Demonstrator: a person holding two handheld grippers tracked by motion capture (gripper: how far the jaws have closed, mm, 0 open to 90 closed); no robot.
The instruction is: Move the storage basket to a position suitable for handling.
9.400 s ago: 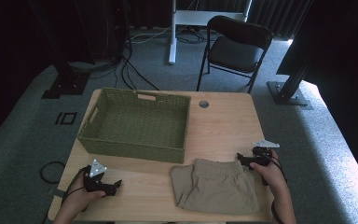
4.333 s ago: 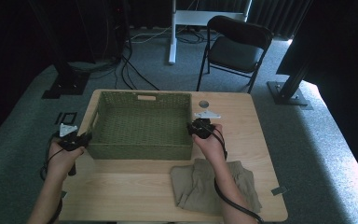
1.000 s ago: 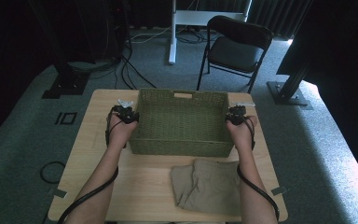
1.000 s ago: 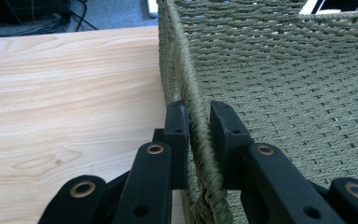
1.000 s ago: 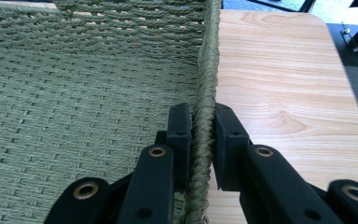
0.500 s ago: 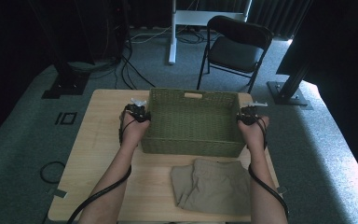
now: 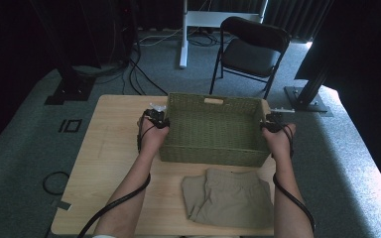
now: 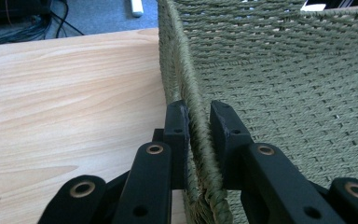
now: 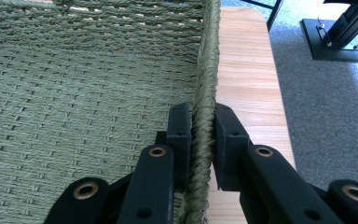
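High view: green woven rectangular basket (image 7: 213, 130), empty.

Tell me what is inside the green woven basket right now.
The basket holds nothing visible: the high view shows bare woven floor, and both gripper views show bare weave. The near wall hides a strip of floor behind it. The folded khaki garment lies outside, on the table.

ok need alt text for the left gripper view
The left gripper has its two black jaws shut on the braided rim of a green woven basket. The basket's inside lies to the right, and a pale wooden table to the left.
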